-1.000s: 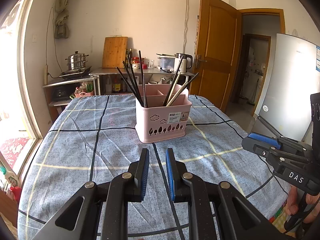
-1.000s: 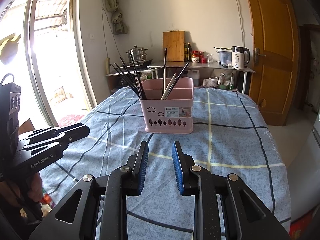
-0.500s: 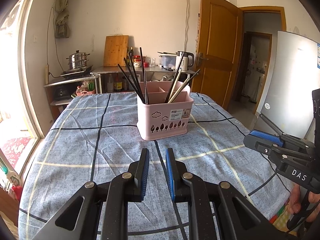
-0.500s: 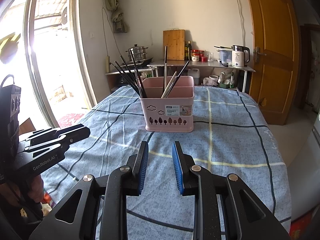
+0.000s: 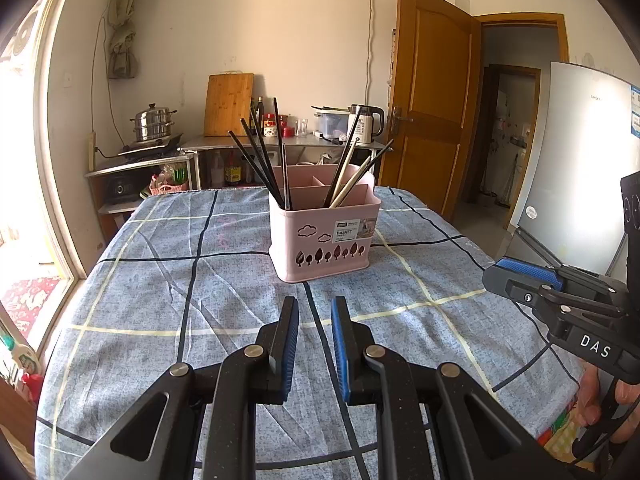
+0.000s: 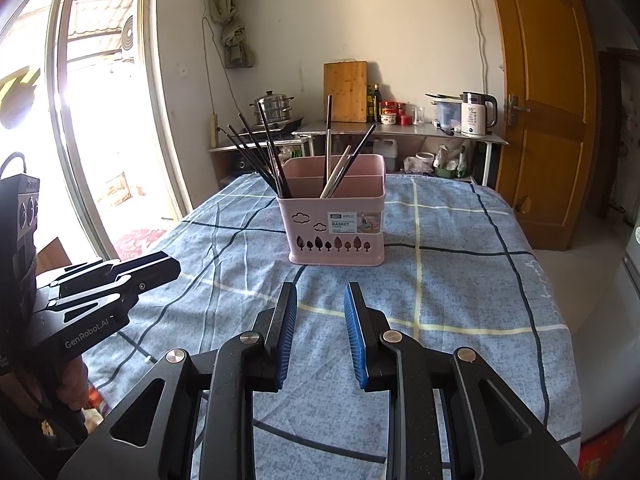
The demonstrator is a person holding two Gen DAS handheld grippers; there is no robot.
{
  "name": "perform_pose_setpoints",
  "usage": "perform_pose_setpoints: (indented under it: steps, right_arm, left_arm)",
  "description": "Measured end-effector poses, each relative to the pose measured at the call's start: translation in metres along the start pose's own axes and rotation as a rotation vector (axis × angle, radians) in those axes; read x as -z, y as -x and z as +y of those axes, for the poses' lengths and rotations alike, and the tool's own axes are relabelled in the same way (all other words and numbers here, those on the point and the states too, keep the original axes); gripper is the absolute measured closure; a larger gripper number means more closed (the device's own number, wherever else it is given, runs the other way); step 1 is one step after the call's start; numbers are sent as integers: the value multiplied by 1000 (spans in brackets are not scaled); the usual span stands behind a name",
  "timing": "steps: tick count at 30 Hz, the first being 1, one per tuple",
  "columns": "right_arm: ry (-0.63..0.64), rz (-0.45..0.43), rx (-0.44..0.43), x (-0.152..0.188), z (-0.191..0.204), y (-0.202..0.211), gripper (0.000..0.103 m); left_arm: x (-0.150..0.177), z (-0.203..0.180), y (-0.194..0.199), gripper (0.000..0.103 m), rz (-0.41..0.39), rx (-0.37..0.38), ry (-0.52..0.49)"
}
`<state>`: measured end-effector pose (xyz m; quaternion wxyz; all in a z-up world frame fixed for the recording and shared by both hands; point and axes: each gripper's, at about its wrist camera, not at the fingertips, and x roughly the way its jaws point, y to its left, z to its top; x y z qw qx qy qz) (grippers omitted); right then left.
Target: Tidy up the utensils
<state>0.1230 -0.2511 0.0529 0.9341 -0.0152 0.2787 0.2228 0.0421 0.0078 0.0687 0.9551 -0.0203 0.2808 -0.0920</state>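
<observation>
Comparing this moment with a second ago, I see the pink basket (image 5: 324, 236) sitting a touch higher and further left in the left wrist view, while the right wrist view is all but unchanged; both claws hold the same gaps as before. Working left to right: my left gripper (image 5: 315, 344) points forward and slightly down over the blue checked tablecloth (image 5: 160, 300), its blue pads (image 5: 289, 344) a narrow slot apart with nothing between them. In the right wrist view it shows at the left edge (image 6: 120, 276), a bit of the person's hand (image 6: 74, 376) below it. Ahead, at the middle of the table and well apart from both claws, the basket stands upright. Dark chopsticks (image 5: 260, 168) fan out of its left compartment, and a mixed bunch of pale and dark chopsticks (image 5: 352, 176) leans in its right one. My right gripper (image 6: 320, 336) points the same way, its pads (image 6: 354, 336) spread somewhat wider and also empty. From the left wrist view it juts in at the right edge (image 5: 520, 276). On the far counter I make out a steamer pot (image 5: 154, 124), a cutting board (image 5: 229, 105) and a kettle (image 5: 366, 124).
</observation>
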Motion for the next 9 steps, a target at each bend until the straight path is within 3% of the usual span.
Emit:
perform_pose_setpoints:
  steps: [9]
  right_arm:
    - [0, 2, 1, 0, 0, 0, 78]
  left_arm:
    - [2, -2, 2, 87, 0, 8, -1]
